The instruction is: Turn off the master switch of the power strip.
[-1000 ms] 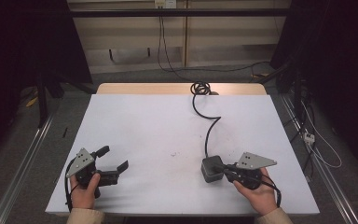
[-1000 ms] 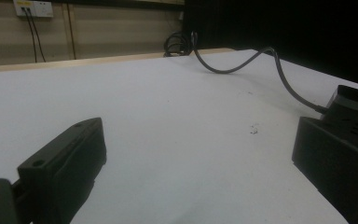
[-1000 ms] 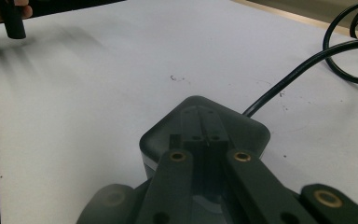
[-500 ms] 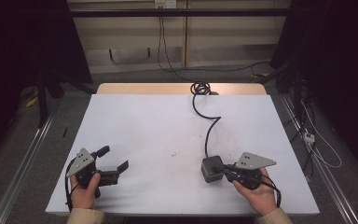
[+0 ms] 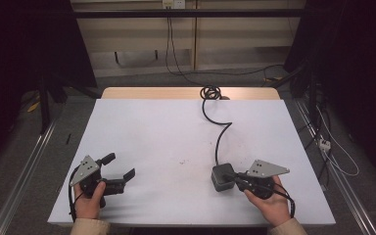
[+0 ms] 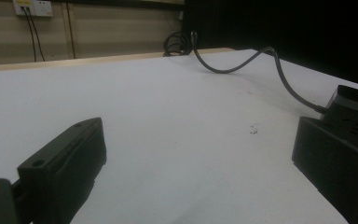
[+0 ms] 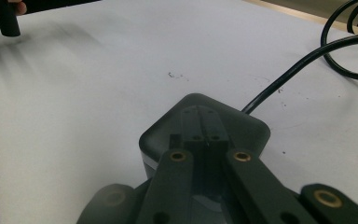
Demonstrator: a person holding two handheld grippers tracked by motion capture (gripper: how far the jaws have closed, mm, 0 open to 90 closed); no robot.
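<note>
Near the table's front right edge sits the dark grey power cube [image 5: 223, 176], unmoved since the earlier frames, its black cable [image 5: 219, 134] snaking to the far edge. Above it, the right gripper [image 5: 239, 179] stays put, jaws brought together over the cube's top. Well apart at front left, the left gripper [image 5: 119, 169] remains spread open on the white table [image 5: 166, 142].

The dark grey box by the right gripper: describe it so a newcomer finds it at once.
On the white table, look at the near right part, just ahead of the right gripper. There sits a dark grey box with rounded corners, the one thing with a black cable snaking to the far edge.
</note>
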